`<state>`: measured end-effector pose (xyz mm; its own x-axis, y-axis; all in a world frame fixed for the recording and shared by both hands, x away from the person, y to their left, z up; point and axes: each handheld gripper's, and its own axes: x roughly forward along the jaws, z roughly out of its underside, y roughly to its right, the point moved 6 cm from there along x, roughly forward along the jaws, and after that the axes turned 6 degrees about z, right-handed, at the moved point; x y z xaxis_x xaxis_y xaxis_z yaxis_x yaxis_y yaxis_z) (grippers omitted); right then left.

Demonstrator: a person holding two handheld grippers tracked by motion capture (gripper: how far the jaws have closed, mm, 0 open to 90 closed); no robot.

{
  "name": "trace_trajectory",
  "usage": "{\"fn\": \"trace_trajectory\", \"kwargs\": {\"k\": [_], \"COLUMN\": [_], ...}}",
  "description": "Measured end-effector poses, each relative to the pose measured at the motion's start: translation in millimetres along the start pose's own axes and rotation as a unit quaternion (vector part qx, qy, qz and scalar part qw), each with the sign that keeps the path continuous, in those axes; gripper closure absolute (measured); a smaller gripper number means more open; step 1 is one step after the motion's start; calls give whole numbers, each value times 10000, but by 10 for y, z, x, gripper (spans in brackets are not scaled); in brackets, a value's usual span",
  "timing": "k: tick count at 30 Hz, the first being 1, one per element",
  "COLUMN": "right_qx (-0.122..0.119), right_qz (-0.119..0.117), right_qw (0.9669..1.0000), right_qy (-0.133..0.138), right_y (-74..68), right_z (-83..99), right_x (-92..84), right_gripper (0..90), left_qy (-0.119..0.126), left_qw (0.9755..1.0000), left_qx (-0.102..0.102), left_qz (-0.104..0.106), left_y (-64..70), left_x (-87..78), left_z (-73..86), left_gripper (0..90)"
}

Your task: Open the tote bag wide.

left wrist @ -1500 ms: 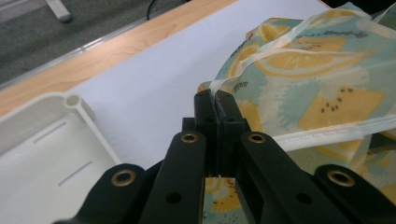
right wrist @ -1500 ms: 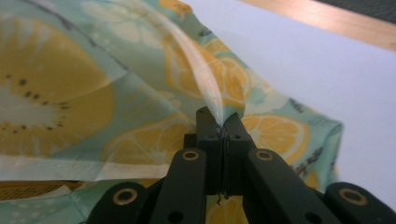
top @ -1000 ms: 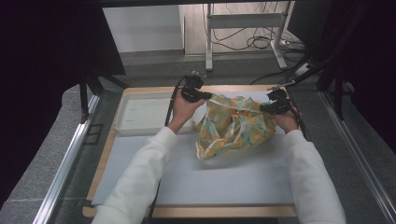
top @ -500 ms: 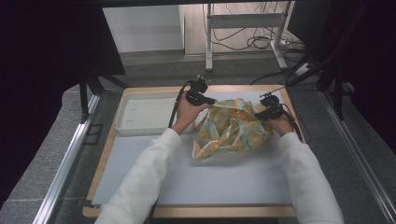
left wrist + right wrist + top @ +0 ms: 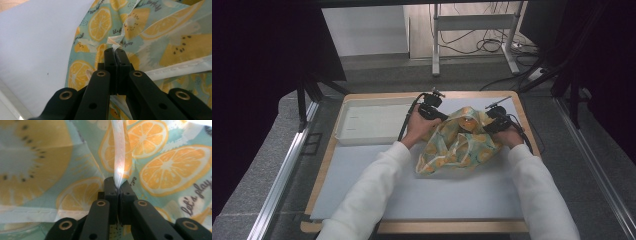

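A fruit-print cloth (image 5: 462, 142), pale green with orange and lemon slices, lies crumpled on the grey mat (image 5: 377, 185), its far edge held up between my two grippers. My left gripper (image 5: 437, 111) is shut on the cloth's left corner; the left gripper view shows its jaws pinching a fold of the cloth (image 5: 140, 32) at the tips of the left gripper (image 5: 115, 51). On the right corner my right gripper (image 5: 491, 118) is shut. In the right gripper view a white hem strip (image 5: 119, 150) of the cloth (image 5: 172, 167) runs up from the closed jaws of the right gripper (image 5: 117, 183).
A white tray (image 5: 343, 125) sits at the far left of the wooden table (image 5: 317, 187). The mat's near half lies bare in front of the cloth. Metal rails (image 5: 282, 180) flank the table; cables (image 5: 477, 45) and a stand's legs lie on the floor beyond.
Both grippers have come down and closer together with the cloth's edge. The cloth has sagged from a stretched span into a looser heap on the mat.
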<state>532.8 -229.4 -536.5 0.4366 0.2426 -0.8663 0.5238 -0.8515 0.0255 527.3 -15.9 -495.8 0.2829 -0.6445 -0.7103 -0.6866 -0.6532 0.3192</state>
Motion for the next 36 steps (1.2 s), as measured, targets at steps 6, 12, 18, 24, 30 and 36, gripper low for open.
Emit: {"fn": "trace_trajectory", "kwargs": {"k": [6, 12, 18, 24, 30, 36], "right_qx": [34, 71, 69, 195, 374, 345], "right_qz": [26, 9, 27, 53, 79, 62], "right_qw": [9998, 9998, 9998, 9998, 9992, 9993], "right_qy": [177, 172, 160, 85, -118, -93], "right_y": [48, 53, 31, 39, 103, 107], "right_z": [23, 52, 43, 63, 168, 267], "right_x": [-94, -108, -97, -75, -47, -181], "right_gripper": [846, 798, 786, 772, 780, 606], "left_qy": [332, 908, 932, 757, 497, 529], "left_qw": [9992, 9941, 9909, 9921, 9941, 9941], "left_qx": [156, 544, 964, 1000, 958, 945], "left_qz": [181, 229, 147, 33, 69, 78], "left_y": [5, 70, 167, 217, 225, 225], "left_x": [-191, -529, -690, -531, -293, -266], "left_z": [-26, 35, 109, 96, 168, 224], "left_gripper": [744, 457, 359, 360, 387, 418]}}
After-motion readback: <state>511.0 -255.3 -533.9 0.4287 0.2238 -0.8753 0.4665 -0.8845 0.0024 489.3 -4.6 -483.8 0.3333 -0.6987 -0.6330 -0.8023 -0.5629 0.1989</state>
